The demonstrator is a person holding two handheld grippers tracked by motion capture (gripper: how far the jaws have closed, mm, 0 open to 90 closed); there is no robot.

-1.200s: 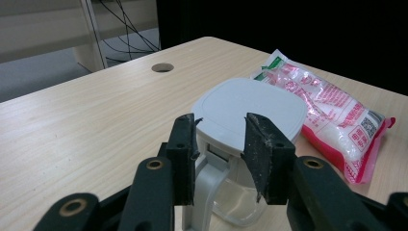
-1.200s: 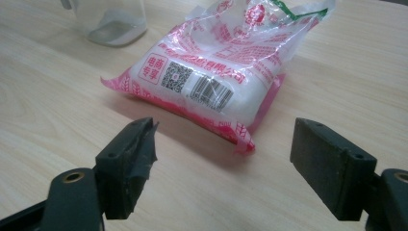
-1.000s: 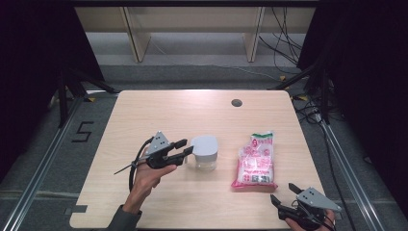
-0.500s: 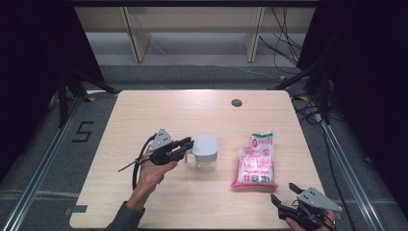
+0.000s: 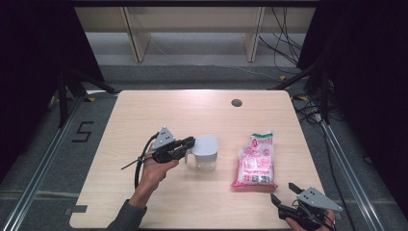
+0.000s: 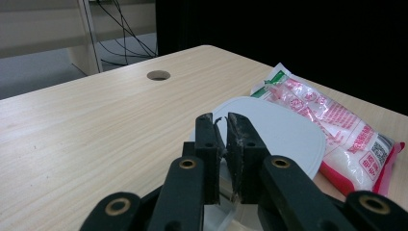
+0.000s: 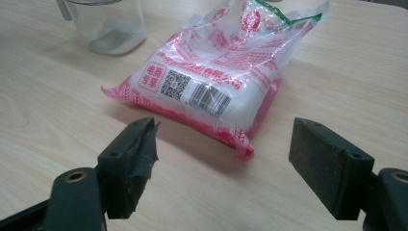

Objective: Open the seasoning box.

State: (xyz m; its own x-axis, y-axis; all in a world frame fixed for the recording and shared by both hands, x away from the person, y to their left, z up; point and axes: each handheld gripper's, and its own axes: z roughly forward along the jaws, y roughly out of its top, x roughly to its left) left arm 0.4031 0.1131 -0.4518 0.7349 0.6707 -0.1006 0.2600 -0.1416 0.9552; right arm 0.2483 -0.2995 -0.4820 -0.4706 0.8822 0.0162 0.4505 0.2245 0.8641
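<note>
Left gripper (image 5: 189, 143) clamping jug handle (image 5: 188, 153), bag (image 5: 255, 160) beside

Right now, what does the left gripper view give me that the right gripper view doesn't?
Left gripper view alone: the jug's white lid, the left tongs nearly closed at its near edge, and the table hole. Right gripper view alone: the right tongs open, the bag's barcode, the jug's clear base. Both: the bag and table.
</note>
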